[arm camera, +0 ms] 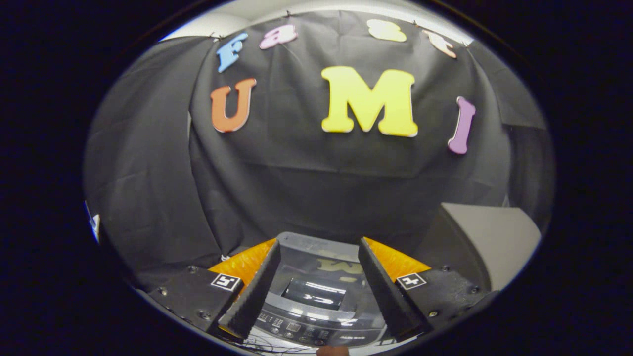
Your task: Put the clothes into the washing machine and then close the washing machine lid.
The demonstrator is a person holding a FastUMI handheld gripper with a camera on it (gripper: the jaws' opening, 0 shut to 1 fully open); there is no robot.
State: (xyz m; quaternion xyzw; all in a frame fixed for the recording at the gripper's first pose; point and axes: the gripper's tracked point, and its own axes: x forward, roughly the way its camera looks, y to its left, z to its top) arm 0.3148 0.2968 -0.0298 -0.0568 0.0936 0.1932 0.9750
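Note:
A small grey washing machine point(316, 316) stands below me on an orange mat point(246, 263). Its control panel point(309, 332) faces me. The glossy lid point(321, 277) lies flat on top, and its dark window point(312, 294) catches reflections. My gripper point(319, 244) hovers above the machine and is open. Its two fingers are spread wide to either side of the lid, with nothing between them and touching nothing.
A grey box-like object point(489, 242) with a slanted face stands to the right of the machine, beyond the right finger. Black cloth hangs as a wall behind everything. A small white object point(94, 222) shows far to the left.

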